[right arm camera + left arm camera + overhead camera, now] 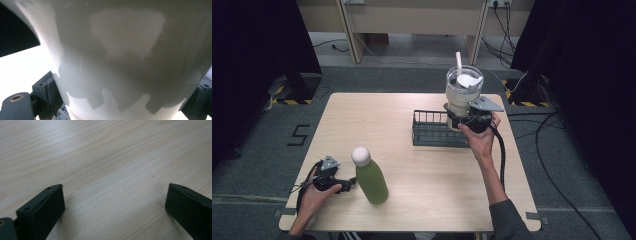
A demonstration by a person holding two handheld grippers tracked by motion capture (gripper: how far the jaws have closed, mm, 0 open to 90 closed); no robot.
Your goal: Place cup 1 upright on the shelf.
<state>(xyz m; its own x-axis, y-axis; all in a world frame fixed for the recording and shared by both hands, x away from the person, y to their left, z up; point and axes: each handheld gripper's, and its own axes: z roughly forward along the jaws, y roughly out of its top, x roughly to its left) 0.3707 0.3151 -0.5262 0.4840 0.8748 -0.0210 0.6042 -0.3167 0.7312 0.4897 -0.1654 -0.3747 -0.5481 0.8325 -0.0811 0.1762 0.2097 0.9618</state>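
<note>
Tumbler (460,95) base behind right gripper (468,120).

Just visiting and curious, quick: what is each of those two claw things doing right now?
Left gripper: open, empty, low over the table beside the green bottle.
Right gripper: shut on the white tumbler, at the black wire basket.

The high view is evenly lit and a little soft. On the table (105,157) the light is dim. The white tumbler (130,62) is blurred, with gripper shadows and blown-out glare beside it.
</note>
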